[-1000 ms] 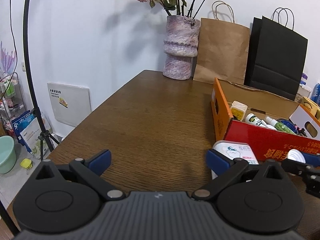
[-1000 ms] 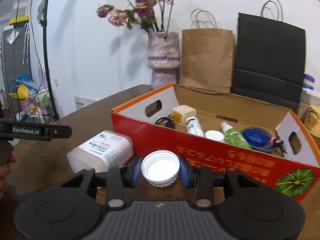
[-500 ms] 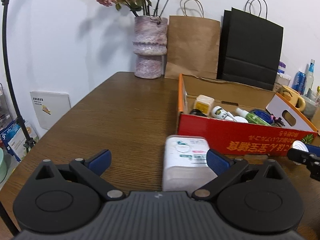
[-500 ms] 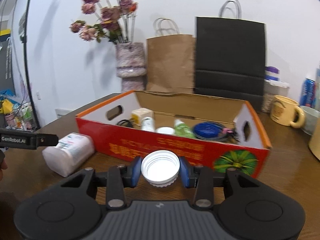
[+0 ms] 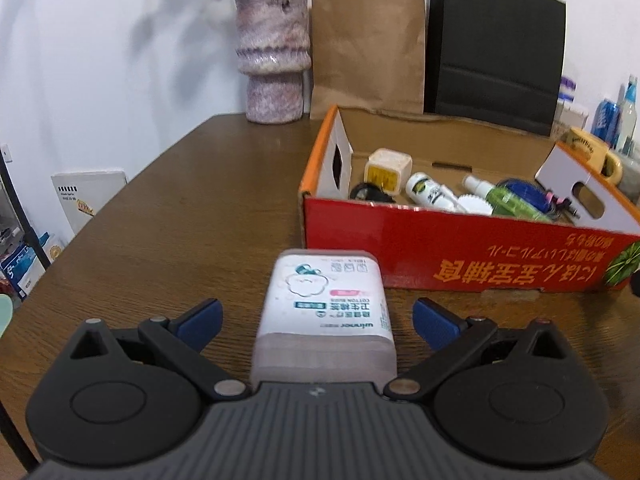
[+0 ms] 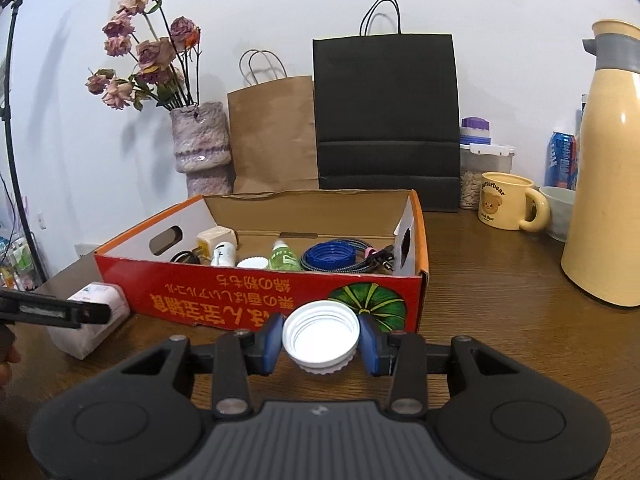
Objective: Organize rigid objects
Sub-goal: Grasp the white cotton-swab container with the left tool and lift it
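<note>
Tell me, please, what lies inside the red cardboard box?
Inside the red cardboard box: a white cube, two bottles, a white lid, a blue lid and cables. The front wall hides the floor.

Right gripper [image 6: 321, 340] at six o'clock, blue pads clamped on a white screw cap [image 6: 321, 336] with its open side up. Just beyond, toward twelve, a red cardboard box [image 6: 256, 292] on the wooden table [image 6: 500, 320], holding a blue cap [image 6: 328, 255], a green bottle [image 6: 283, 257] and a white bottle [image 6: 224, 254]. At nine o'clock a white cotton-swab container [image 6: 90, 320] lying beside the box, left gripper [image 6: 60, 312] over it; at three o'clock a cream thermos jug [image 6: 608, 184], with a yellow mug [image 6: 506, 201] nearer two.
</note>
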### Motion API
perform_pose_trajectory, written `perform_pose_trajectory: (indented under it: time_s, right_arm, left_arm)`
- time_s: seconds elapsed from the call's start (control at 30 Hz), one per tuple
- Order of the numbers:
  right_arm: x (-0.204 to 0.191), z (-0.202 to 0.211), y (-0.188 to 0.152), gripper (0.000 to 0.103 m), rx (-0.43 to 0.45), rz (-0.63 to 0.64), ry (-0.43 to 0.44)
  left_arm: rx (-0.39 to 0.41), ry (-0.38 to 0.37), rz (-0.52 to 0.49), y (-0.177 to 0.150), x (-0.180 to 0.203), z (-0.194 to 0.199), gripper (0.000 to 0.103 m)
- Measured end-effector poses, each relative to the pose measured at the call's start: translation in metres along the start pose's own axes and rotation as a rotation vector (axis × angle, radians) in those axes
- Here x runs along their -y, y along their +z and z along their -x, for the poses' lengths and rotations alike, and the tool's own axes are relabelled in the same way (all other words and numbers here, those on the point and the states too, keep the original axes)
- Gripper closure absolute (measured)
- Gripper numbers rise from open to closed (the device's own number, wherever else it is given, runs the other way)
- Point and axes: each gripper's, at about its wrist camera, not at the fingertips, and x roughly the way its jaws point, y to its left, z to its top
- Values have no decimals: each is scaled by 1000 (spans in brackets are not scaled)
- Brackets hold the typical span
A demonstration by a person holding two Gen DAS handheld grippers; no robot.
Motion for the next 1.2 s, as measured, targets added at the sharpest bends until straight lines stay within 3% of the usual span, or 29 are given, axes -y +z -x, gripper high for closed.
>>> perform_pose_trajectory:
  time_s: [0.17,0.43,0.6,1.2]
  right_arm:
    - [-5,-1,-2,64,-13,19,9]
    - [-7,-1,-3,64,-16,23,7]
    - [-8,-2,-4,64,-21,28,1]
    - [-11,0,-6,64,-15,35,-13]
  left_arm:
    - [-2,54,-22,-2,9,-11,0]
    - [-10,59,7,-3,4,-18,3]
    - [-4,20,26,-5,2,-17,37]
    - [72,-21,-6,-14,5,10,36]
